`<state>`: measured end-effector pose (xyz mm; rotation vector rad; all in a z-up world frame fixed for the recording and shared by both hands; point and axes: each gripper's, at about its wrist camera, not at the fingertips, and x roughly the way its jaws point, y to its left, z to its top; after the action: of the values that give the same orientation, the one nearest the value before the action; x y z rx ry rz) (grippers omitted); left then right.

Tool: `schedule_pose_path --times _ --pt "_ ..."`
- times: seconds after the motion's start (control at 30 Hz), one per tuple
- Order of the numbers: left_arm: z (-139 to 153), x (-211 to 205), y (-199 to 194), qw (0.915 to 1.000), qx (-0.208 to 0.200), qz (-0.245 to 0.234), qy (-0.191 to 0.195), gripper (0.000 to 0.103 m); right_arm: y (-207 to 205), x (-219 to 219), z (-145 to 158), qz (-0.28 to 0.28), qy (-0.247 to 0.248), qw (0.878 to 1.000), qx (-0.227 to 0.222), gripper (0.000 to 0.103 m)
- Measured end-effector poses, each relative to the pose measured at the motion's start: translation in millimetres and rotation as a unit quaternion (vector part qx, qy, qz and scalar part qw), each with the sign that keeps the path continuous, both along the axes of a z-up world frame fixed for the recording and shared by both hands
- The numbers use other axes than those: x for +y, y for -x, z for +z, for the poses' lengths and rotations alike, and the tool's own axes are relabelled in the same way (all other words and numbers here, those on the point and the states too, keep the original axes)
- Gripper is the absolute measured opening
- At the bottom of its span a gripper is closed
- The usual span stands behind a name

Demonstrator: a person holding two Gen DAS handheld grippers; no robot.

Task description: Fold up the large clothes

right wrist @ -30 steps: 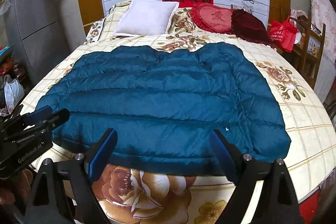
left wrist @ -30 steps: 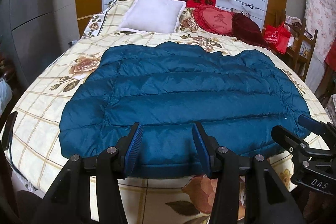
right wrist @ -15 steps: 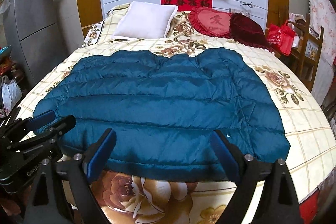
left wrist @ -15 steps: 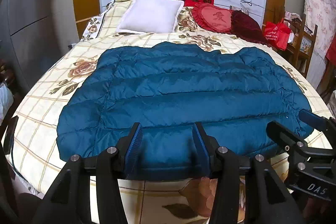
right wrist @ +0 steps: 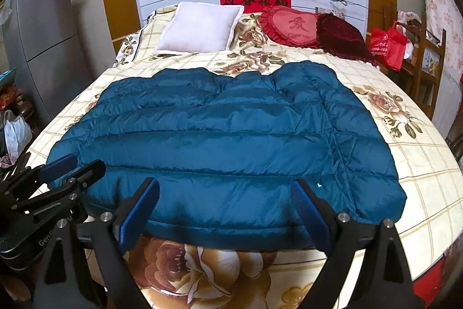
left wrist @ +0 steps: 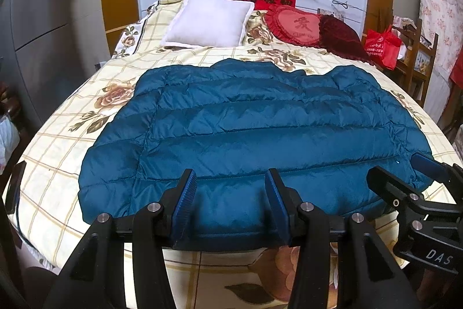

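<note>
A teal quilted down jacket (left wrist: pixel 254 132) lies spread flat on the bed, back up, hem toward me; it also shows in the right wrist view (right wrist: pixel 220 147). My left gripper (left wrist: pixel 230 190) is open and empty, held just above the jacket's hem near its middle. My right gripper (right wrist: pixel 225 202) is wide open and empty, above the hem. The right gripper also shows at the right edge of the left wrist view (left wrist: pixel 405 178). The left gripper shows at the left edge of the right wrist view (right wrist: pixel 72 167).
The bed (left wrist: pixel 58 141) has a cream floral cover. A white pillow (left wrist: pixel 208 24), a red heart cushion (left wrist: pixel 298 25) and a dark red cushion (left wrist: pixel 341 38) lie at its head. A grey fridge (right wrist: pixel 43 42) stands left. A red bag (right wrist: pixel 387 45) and wooden chair (right wrist: pixel 428 69) stand right.
Both grippers have drawn back a little and risen, so the jacket sits slightly farther off in both views. Their jaws have stayed open. The jacket has not moved.
</note>
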<state>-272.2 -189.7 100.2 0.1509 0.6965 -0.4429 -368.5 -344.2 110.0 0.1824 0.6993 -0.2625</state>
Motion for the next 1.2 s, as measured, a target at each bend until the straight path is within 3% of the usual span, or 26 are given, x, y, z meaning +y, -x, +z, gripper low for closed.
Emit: schedule_pose_path --times 1.2 --pt "-1.9 -2.5 8.4 0.9999 -0.002 -0.007 -0.012 0.061 -0.9 2.7 -7.2 0.008 -0.009 1.000 0.009 0.095"
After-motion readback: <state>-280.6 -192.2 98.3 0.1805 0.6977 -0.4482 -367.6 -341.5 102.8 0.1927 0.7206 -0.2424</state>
